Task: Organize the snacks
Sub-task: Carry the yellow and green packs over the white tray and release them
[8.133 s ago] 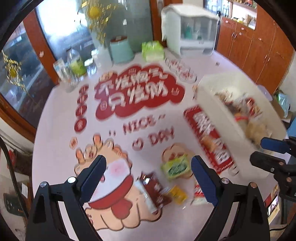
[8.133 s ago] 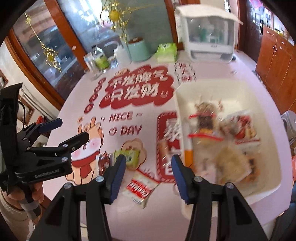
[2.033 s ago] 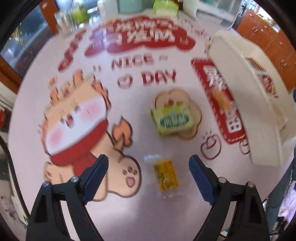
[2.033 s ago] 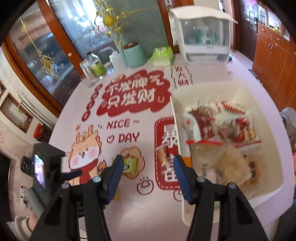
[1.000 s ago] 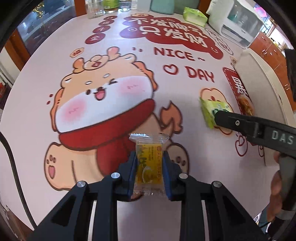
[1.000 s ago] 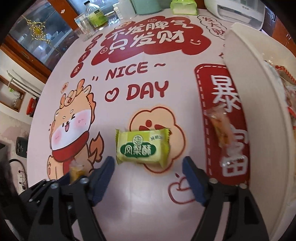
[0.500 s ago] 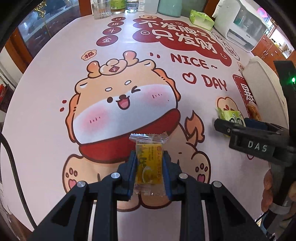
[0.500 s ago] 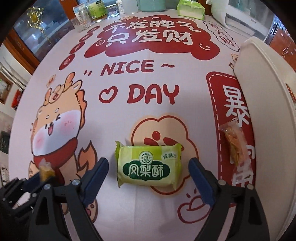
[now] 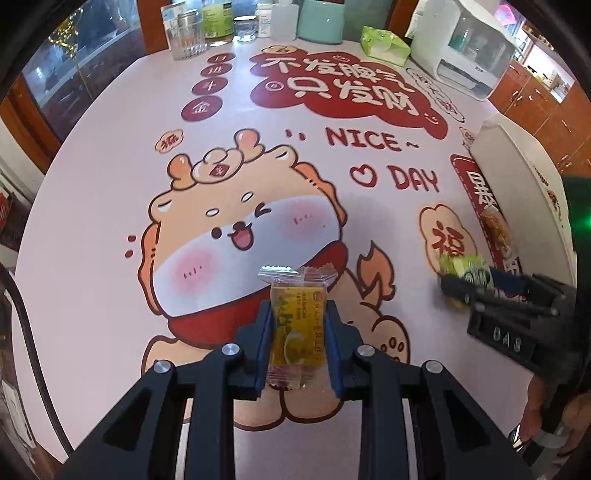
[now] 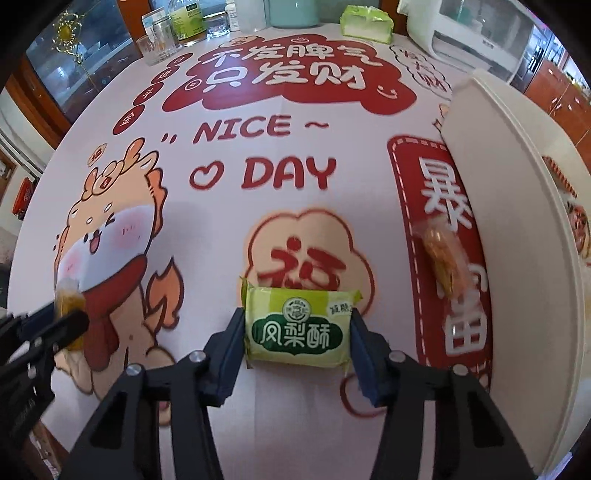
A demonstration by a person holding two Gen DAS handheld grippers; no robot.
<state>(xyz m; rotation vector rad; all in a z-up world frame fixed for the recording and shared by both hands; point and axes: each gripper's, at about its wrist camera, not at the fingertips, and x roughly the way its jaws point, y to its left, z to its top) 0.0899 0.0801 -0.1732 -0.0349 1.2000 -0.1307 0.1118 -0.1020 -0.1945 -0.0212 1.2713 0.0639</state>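
- Above the printed tablecloth (image 9: 110, 184), the left gripper (image 9: 297, 345) pinches a small yellow candy packet (image 9: 297, 328) between its blue pads, jaws narrow, the packet upright and off the cloth.
- Over by the red good-luck cloud print, the right gripper (image 10: 297, 341) has just been closing its jaws; both pads now sit against the short ends of the green pineapple cake pack (image 10: 297, 328).
- That pack lies flat on the cloth, label facing up.
- A clear-wrapped orange snack (image 10: 439, 258) lies on the red banner print, just beside the white bin (image 10: 517, 221).
- More wrapped snacks show inside the bin's rim.
- Glass jars (image 9: 184, 33) and a green tissue pack (image 9: 384, 46) stand at the far edge.
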